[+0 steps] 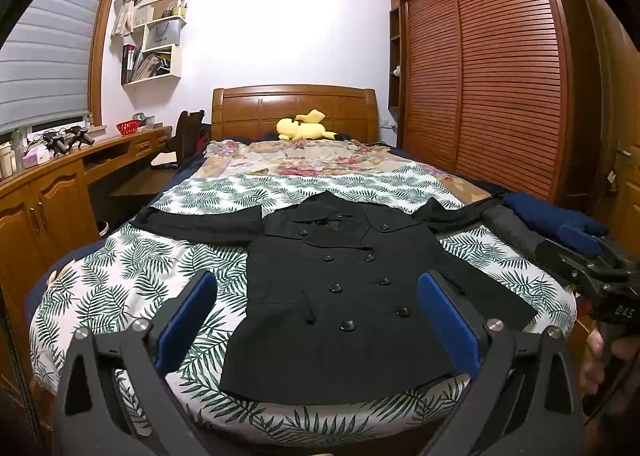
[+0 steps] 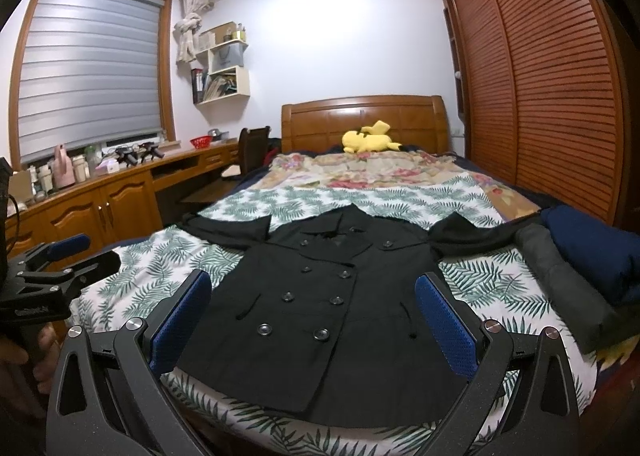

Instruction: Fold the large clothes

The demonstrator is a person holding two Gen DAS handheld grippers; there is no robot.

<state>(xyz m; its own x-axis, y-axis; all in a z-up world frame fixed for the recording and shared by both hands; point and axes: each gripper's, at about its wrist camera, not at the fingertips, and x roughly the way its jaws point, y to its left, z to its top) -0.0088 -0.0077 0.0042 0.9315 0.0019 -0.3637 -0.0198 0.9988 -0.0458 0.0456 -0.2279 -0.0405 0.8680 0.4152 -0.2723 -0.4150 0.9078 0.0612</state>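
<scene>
A black double-breasted coat [image 1: 340,296] [image 2: 320,296] lies flat and face up on the leaf-print sheet, both sleeves spread sideways. My left gripper [image 1: 318,288] hovers open above the coat's hem, its blue pads wide apart with nothing between them. My right gripper [image 2: 314,288] is likewise open over the hem, holding nothing. The right gripper [image 1: 588,252] also shows at the right edge of the left wrist view, and the left gripper [image 2: 60,256] at the left edge of the right wrist view.
Folded dark blue [image 2: 592,248] and grey [image 2: 560,284] clothes sit on the bed's right side. A yellow plush toy [image 1: 302,128] rests by the wooden headboard [image 1: 296,108]. A desk [image 2: 120,184] runs along the left, a louvred wardrobe [image 1: 500,68] along the right.
</scene>
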